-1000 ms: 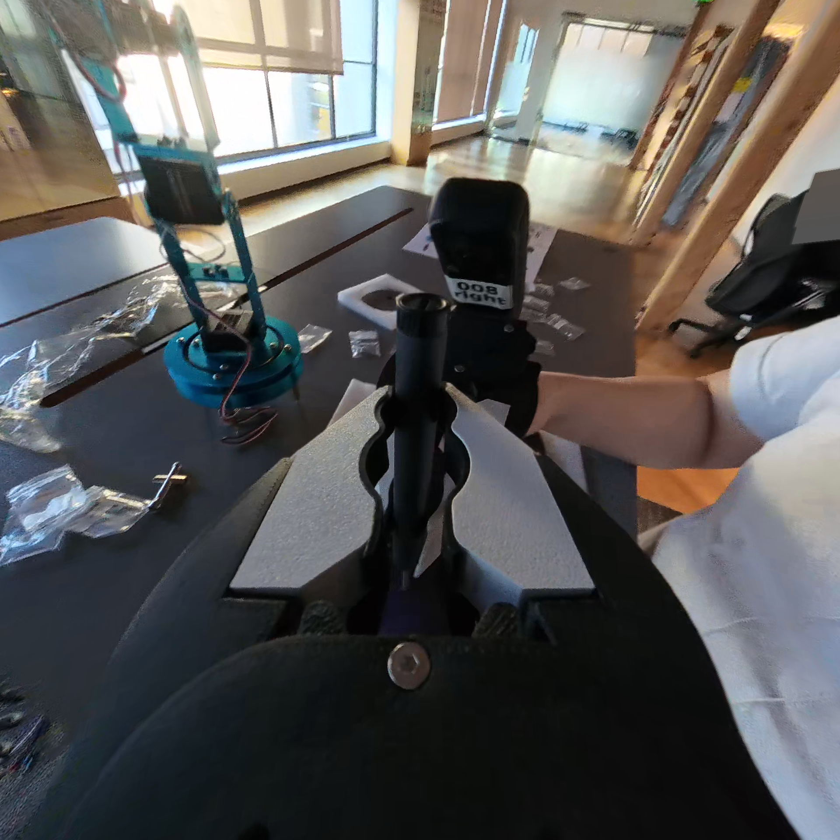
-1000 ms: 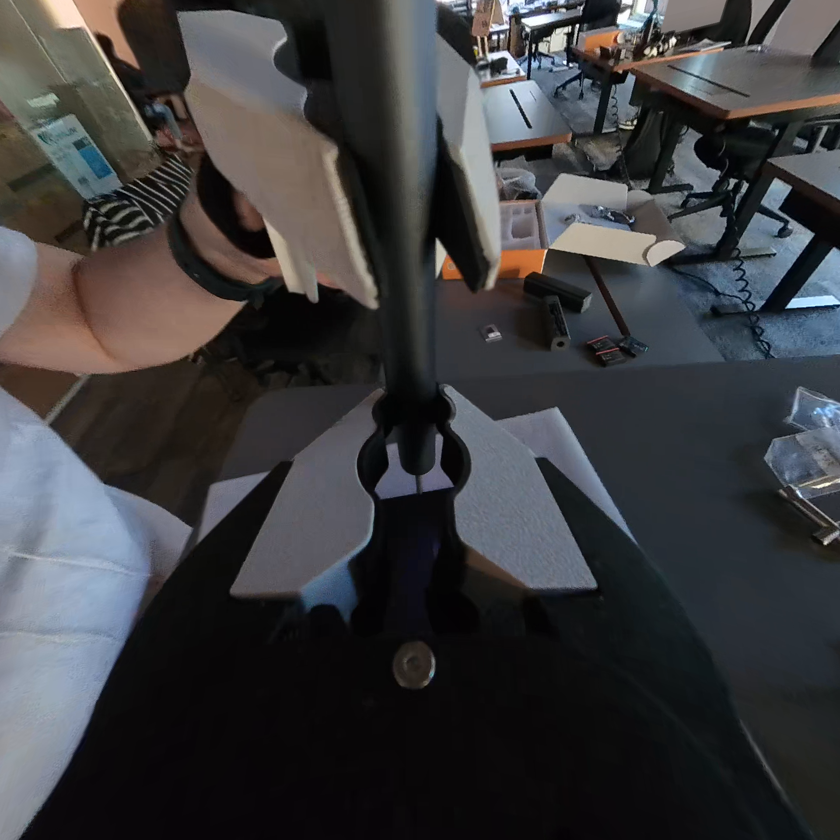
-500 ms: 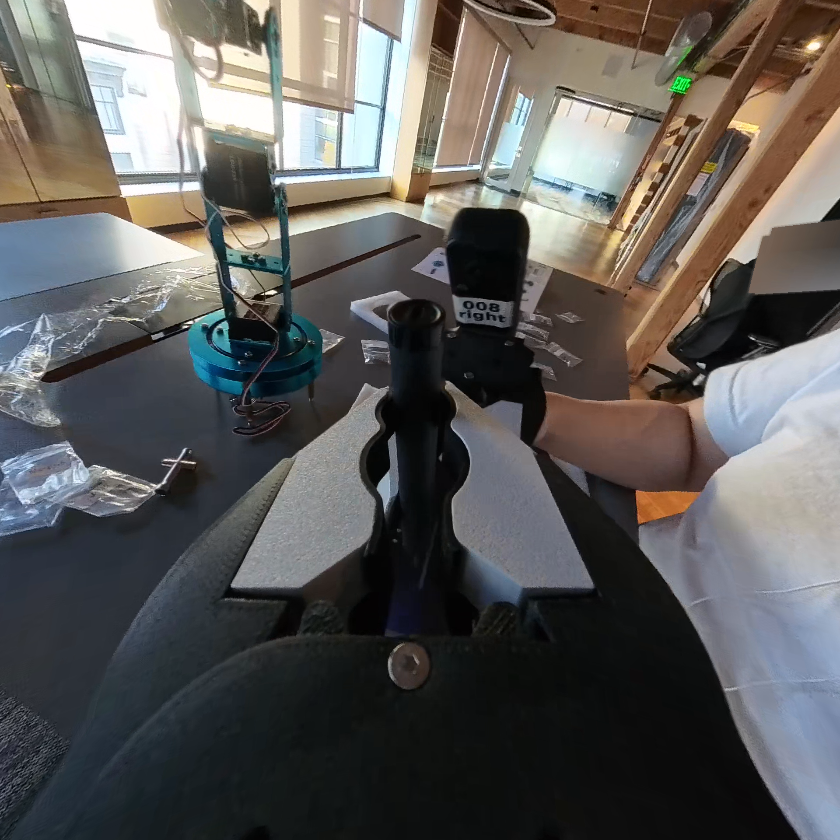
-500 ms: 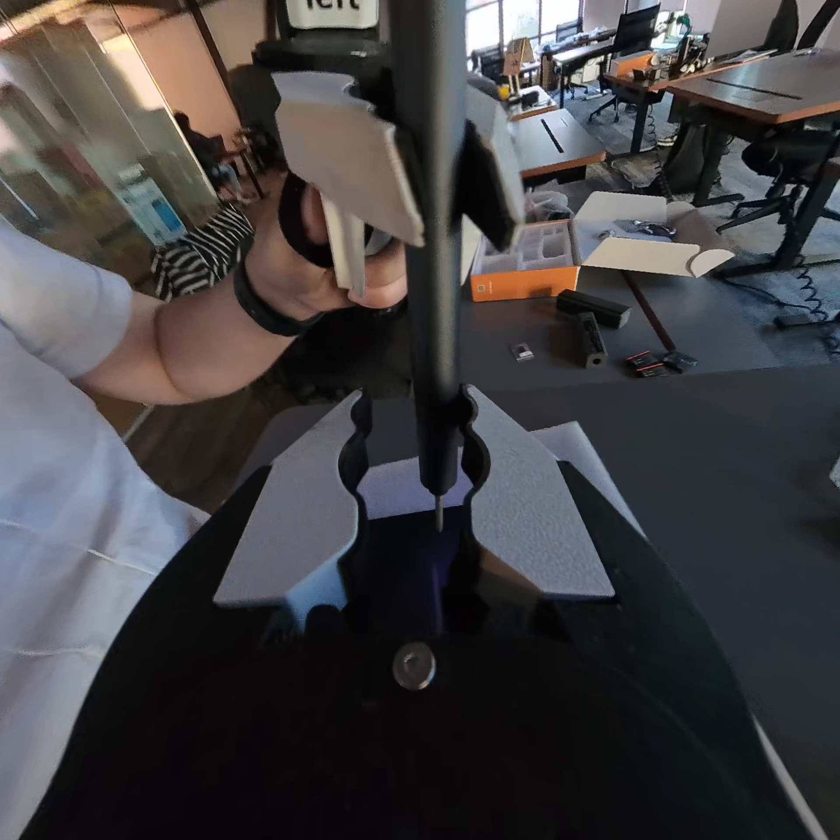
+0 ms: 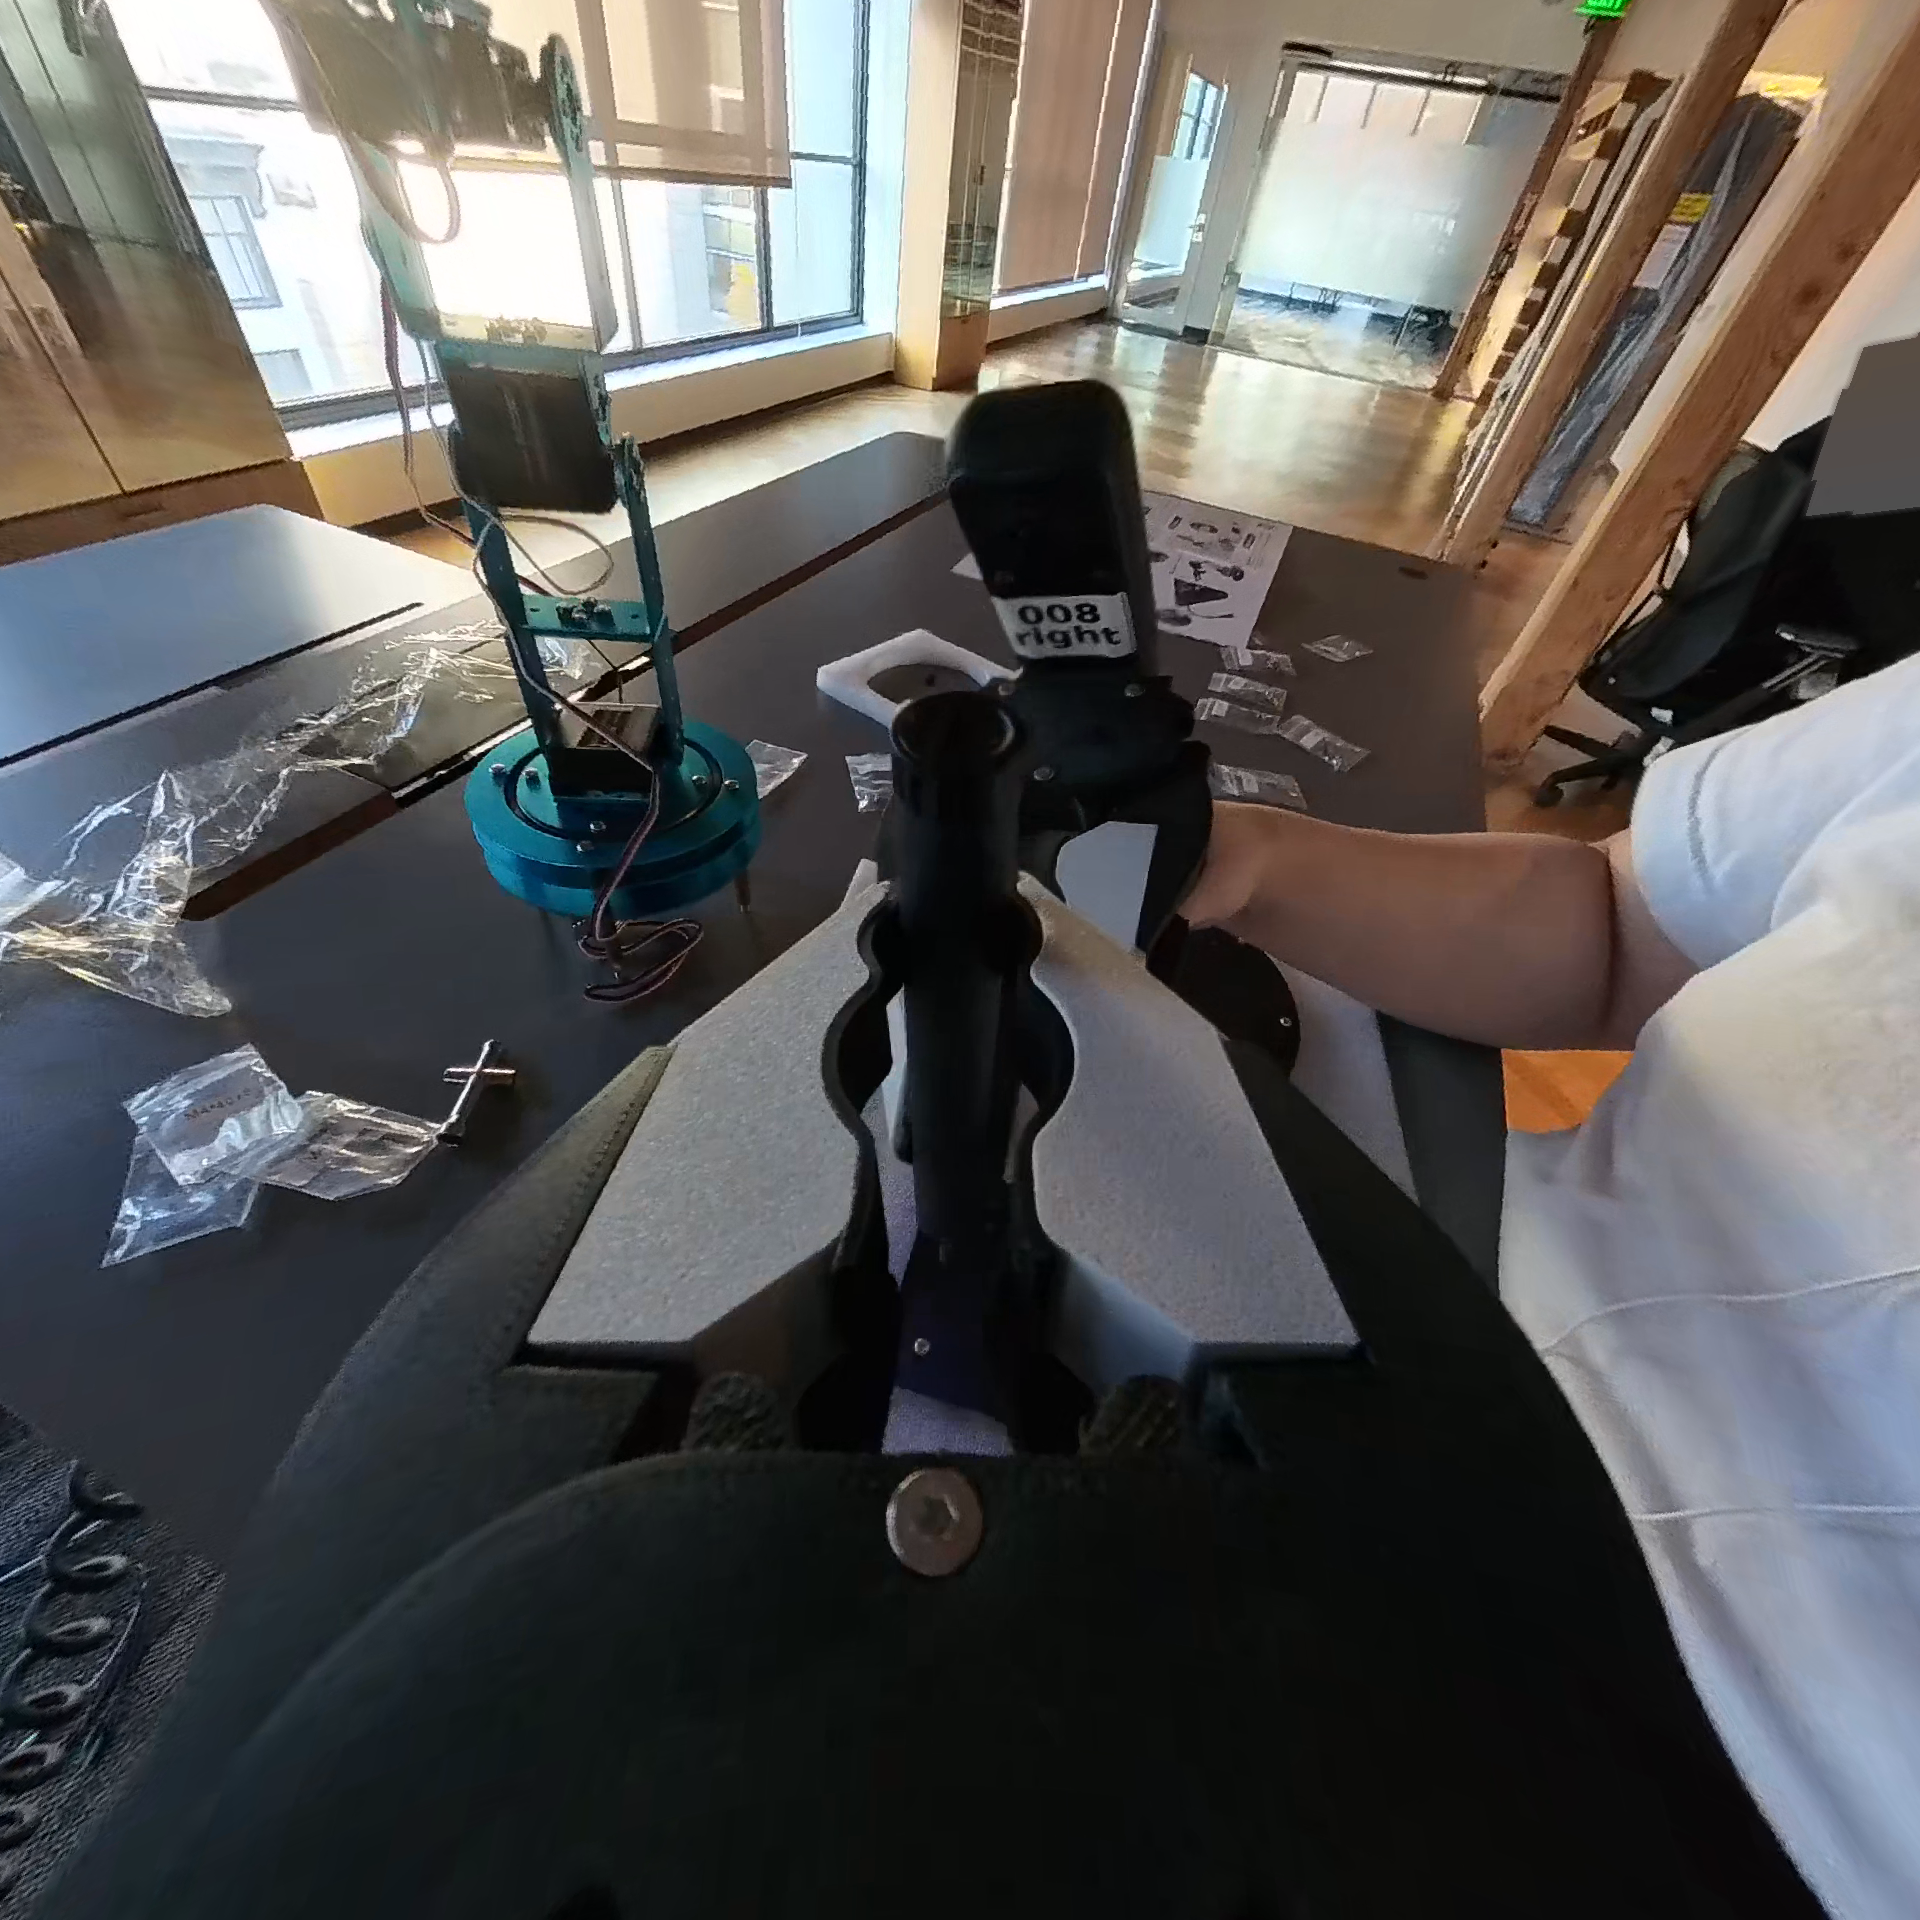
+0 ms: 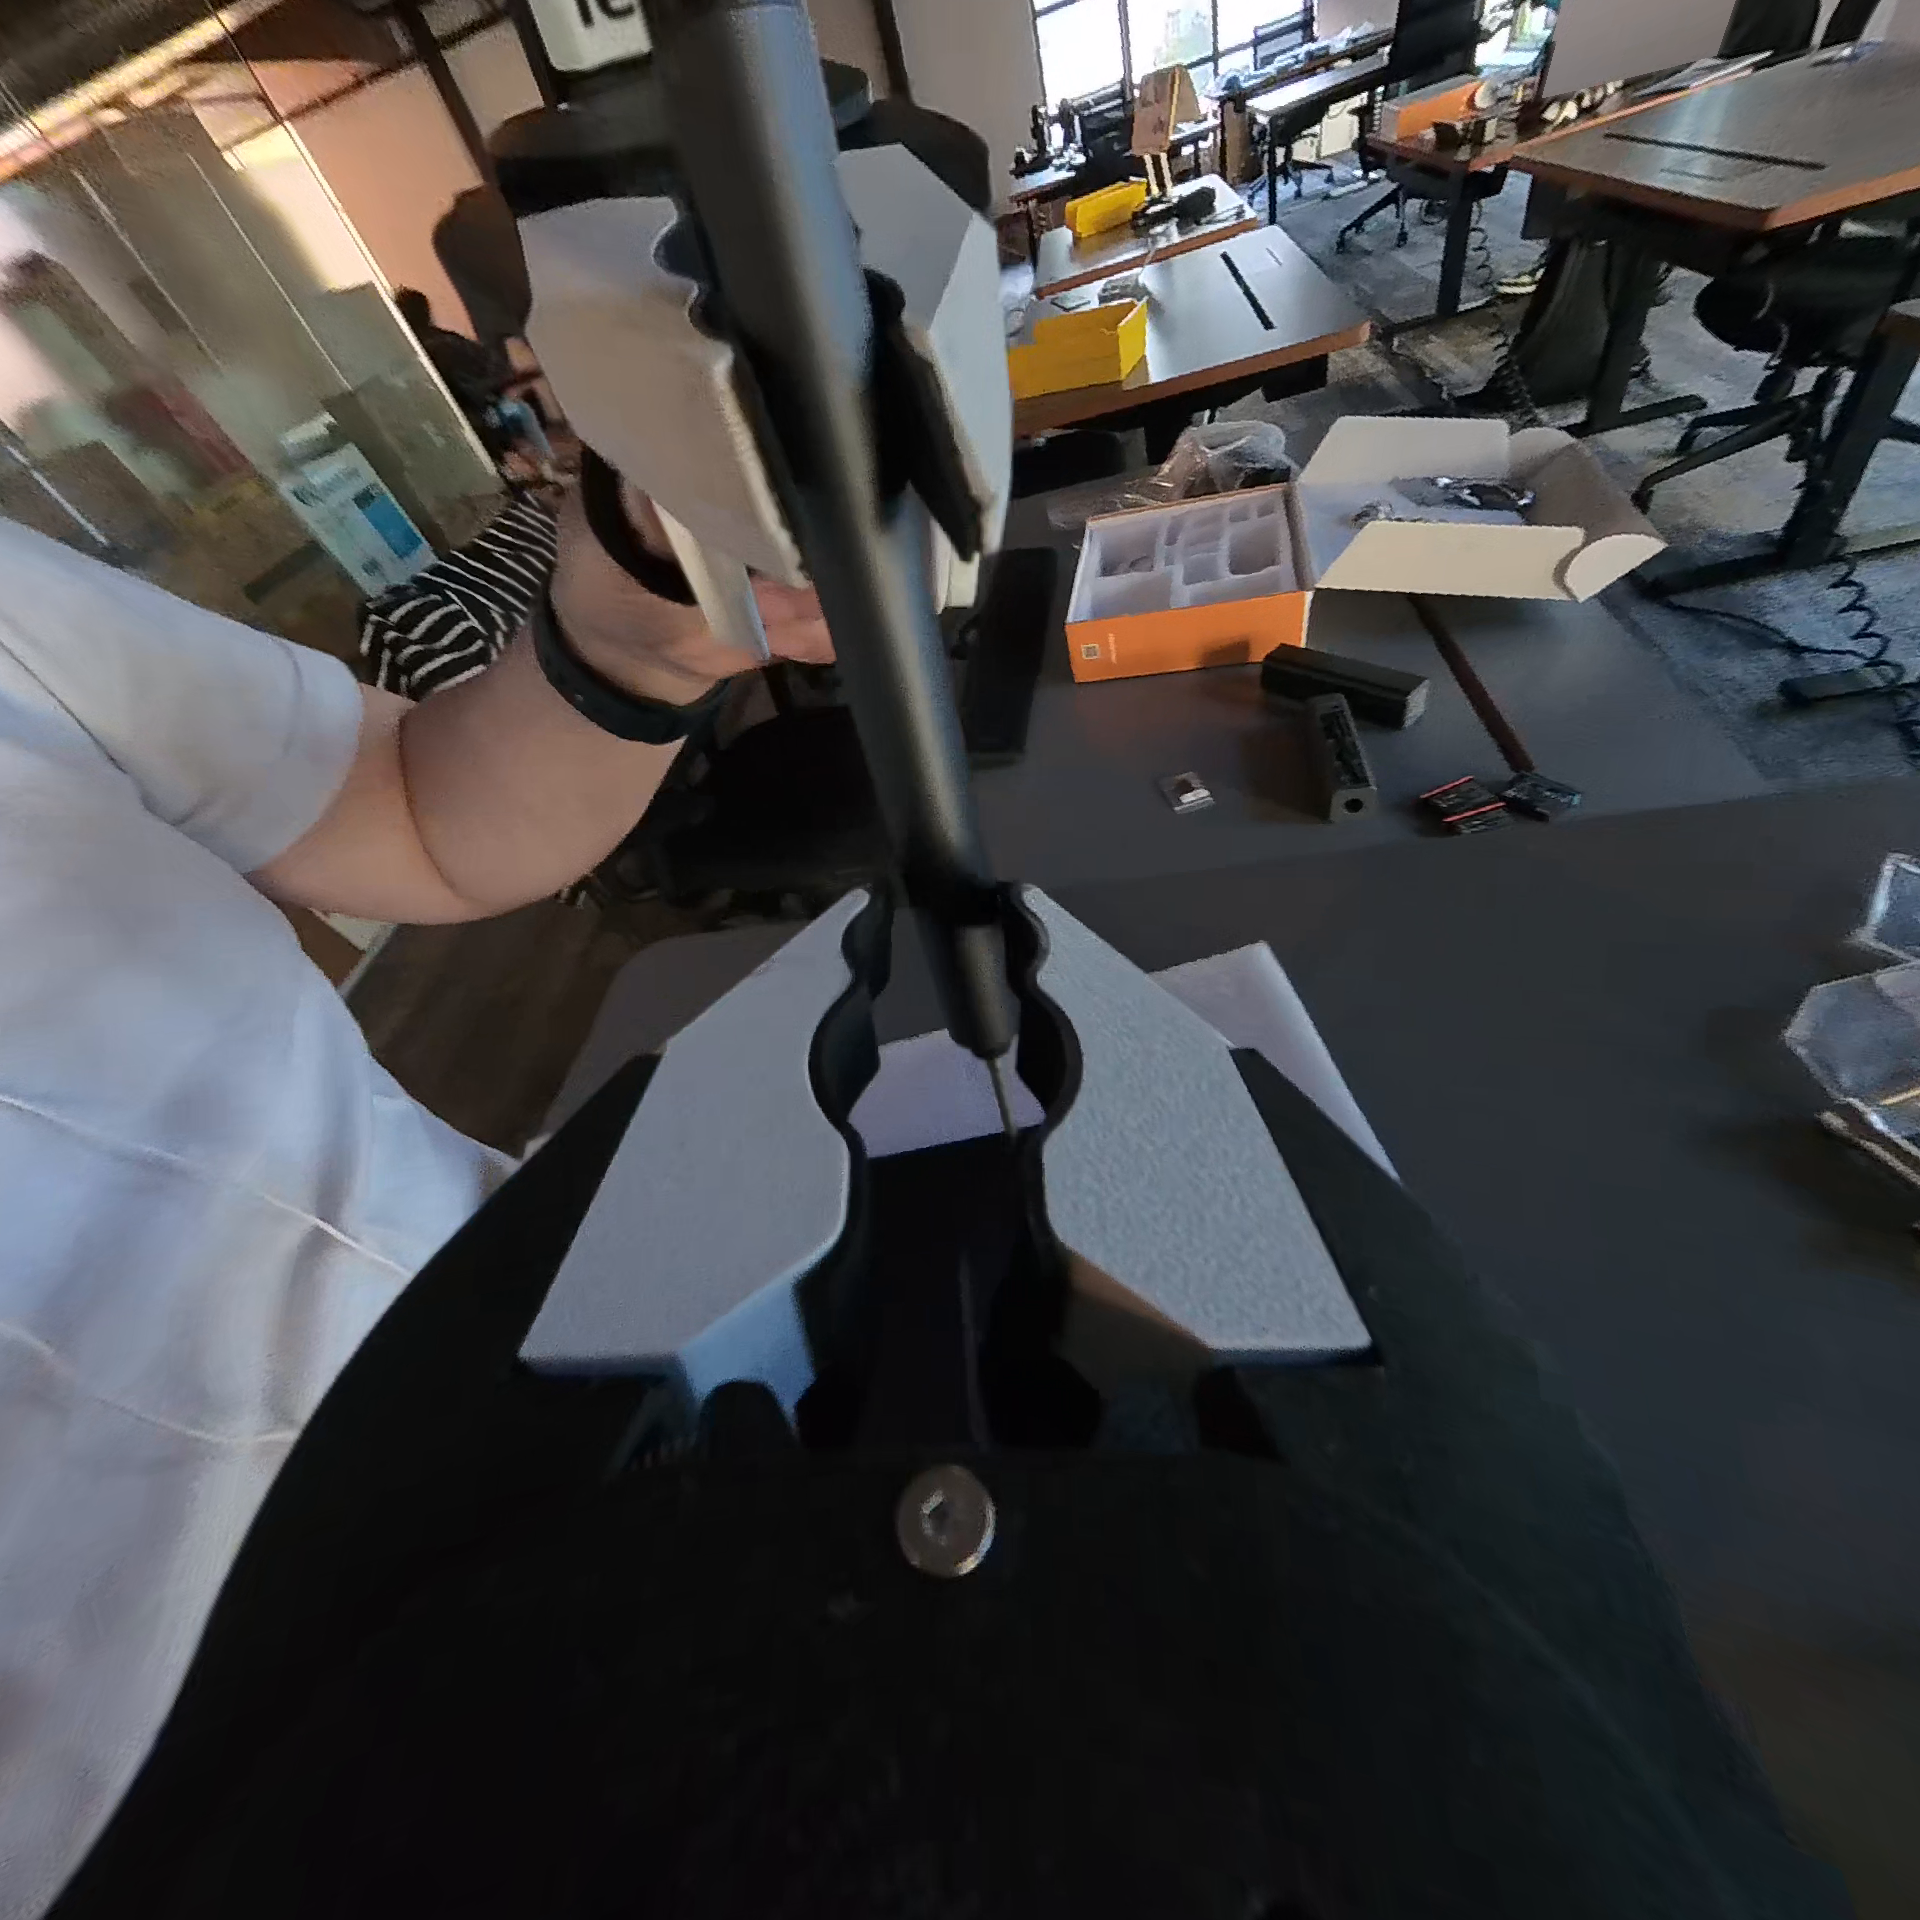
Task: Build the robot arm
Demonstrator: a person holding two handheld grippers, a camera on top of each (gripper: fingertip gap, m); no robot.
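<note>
A black pen-shaped screwdriver stands upright between my left gripper's grey fingers, which are shut on its shaft. In the right wrist view the same screwdriver comes down from the left gripper above. Its narrow lower end sits between my right gripper's fingertips, which are closed against it. The thin metal bit points into the space behind those tips. The right gripper's body shows just beyond the screwdriver in the left wrist view, held by a bare arm.
A teal robot-arm kit with wires stands on the dark table to the left. Plastic bags, a small cross wrench and a white foam piece lie around. An open orange box and black blocks sit on another table. The left gripper's tips are roughly 7 cm from the right gripper's. Both grippers' tips are roughly 20 cm from the teal robot-arm kit.
My right gripper was shut on the screwdriver's tip, opened half a second ago, and is now closed on it again. The left gripper kept its hold and shifted slightly.
</note>
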